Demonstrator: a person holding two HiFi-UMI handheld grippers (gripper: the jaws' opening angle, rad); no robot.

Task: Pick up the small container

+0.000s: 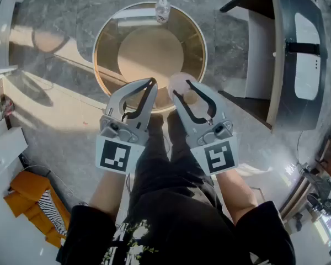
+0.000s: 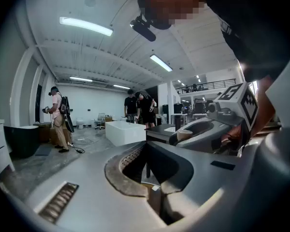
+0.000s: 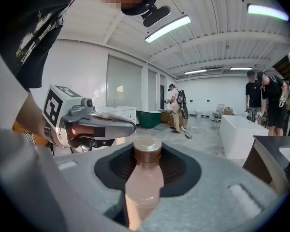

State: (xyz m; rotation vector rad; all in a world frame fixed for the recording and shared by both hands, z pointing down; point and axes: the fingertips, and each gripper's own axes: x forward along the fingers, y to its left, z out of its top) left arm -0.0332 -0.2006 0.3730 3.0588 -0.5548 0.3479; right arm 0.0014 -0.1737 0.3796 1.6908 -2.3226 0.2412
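Dark shirt [image 1: 171,220] and two forearms, lowest in the head view. Right gripper [image 1: 186,87]: jaws clamped on the small container [image 3: 144,178], pale pink with a brown cap. Its long axis runs along the jaws, cap end forward, away from the hand. Position: above the near rim of the round table [image 1: 102,48]. Left gripper [image 1: 150,83]: jaws together, empty, just beside on the left. Judgement: any further lift rests on the right hand alone.

I see long bright ceiling lights [image 2: 85,26] at the top, sunny patches and shadows on the floor [image 1: 60,120] at left, and dark bent corners.
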